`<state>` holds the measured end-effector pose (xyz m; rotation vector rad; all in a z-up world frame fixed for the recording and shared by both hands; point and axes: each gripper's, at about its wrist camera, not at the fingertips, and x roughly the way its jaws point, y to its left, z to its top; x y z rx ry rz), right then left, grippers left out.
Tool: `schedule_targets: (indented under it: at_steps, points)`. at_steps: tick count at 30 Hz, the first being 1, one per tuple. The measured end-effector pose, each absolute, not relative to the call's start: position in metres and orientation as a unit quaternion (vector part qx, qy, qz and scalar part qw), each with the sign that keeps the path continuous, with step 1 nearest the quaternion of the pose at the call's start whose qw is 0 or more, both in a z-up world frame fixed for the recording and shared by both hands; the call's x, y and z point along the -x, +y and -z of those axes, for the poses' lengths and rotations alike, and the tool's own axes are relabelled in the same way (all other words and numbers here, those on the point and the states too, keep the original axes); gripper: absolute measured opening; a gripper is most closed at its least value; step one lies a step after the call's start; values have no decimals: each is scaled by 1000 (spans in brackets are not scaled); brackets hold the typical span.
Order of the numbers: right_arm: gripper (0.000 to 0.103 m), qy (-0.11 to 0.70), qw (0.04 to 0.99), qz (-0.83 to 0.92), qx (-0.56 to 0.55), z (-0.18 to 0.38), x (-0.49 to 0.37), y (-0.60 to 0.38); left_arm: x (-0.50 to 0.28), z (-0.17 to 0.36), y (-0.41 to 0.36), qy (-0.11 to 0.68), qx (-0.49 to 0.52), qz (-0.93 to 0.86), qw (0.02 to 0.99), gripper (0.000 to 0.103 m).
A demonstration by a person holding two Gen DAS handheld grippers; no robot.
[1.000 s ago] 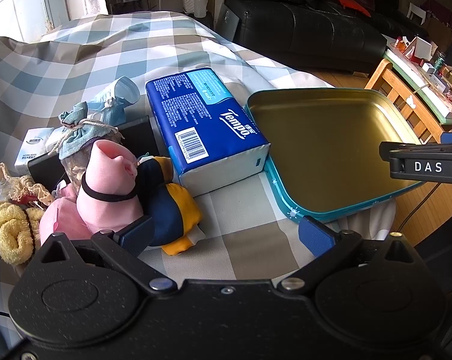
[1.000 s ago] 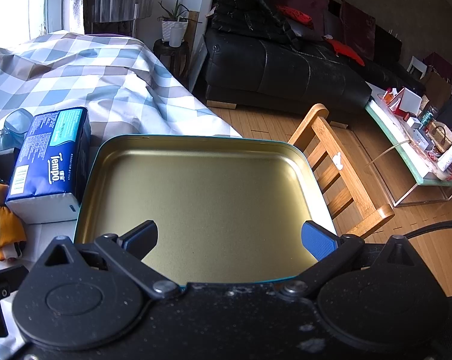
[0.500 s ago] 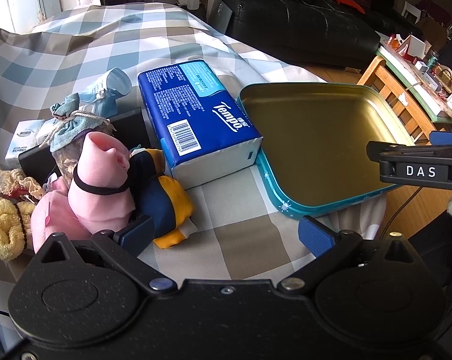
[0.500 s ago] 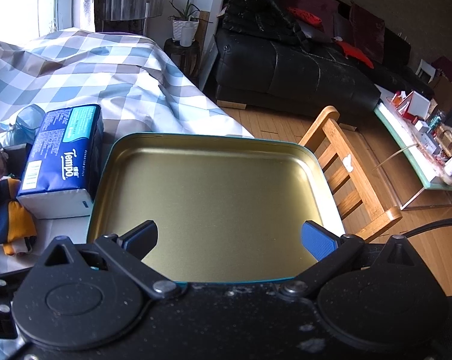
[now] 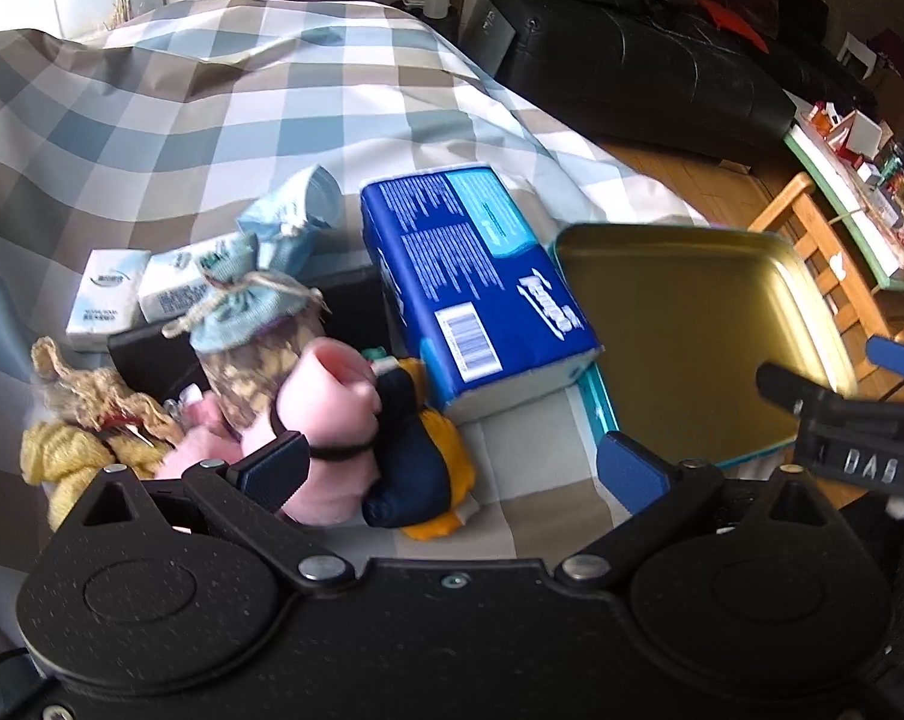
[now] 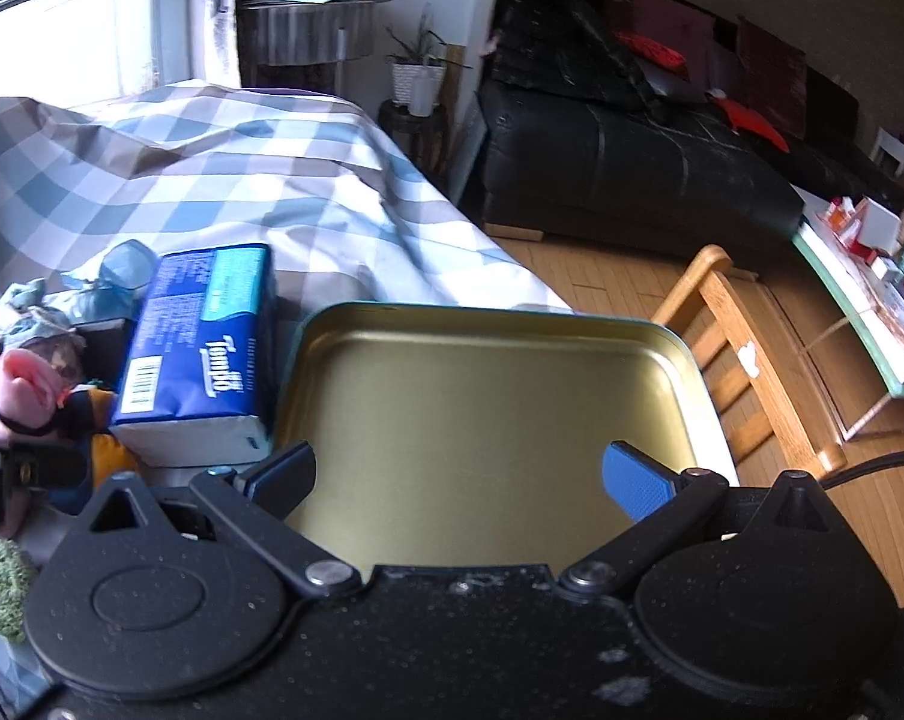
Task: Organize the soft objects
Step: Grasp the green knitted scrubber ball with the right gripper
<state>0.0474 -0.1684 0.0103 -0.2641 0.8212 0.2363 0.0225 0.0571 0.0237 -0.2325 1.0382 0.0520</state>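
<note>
A pile of soft things lies on the checked cloth: a pink plush [image 5: 326, 420], a navy and yellow plush [image 5: 419, 468], a cloth-topped sachet [image 5: 260, 324] and yellow knitted pieces [image 5: 62, 456]. A blue Tempo tissue pack [image 5: 476, 294] lies beside an empty gold tin tray [image 5: 692, 324] with a teal rim. My left gripper [image 5: 452, 471] is open and empty, just in front of the plush pile. My right gripper [image 6: 458, 474] is open and empty over the near edge of the tray [image 6: 488, 408]. The tissue pack [image 6: 200, 354] and pink plush [image 6: 23, 384] show at its left.
Two small white tissue packets [image 5: 134, 294] and a black box [image 5: 152, 354] lie behind the pile. A wooden chair [image 6: 740, 360] stands right of the table edge. A black sofa [image 6: 632, 168] and a cluttered side table [image 6: 872, 276] lie beyond.
My left gripper has swung left and closer to the plush pile. My right gripper has shifted left, bringing the tissue pack and plush further into its view. Both stay open.
</note>
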Motion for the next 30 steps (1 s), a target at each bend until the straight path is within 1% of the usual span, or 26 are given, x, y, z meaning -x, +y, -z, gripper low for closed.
schedule_targets:
  at_steps: [3,9,20,27,29,30]
  points:
    - [102,390,901,-137,128,-15,-44,-156,-29,-37,70,484,105,-31,868,99]
    - [102,397,896,-175,94,-13,-44,-133,-39,-52,91,471,87,-32,877,99]
    - [102,392,878,-255,99,3,-18,-88,-53,-40,115,499,88,-13,862,98]
    - [101,421,856,-284,94,26,-13,-60,-49,-41,112,490,104,5,865,98]
    - [94,433,844,-303,92,32,-9,-54,-47,-41,111,484,98,-3,870,98]
    - [93,440,834,-319,93,36,-5,-50,-46,-41,111,483,93,-9,870,98]
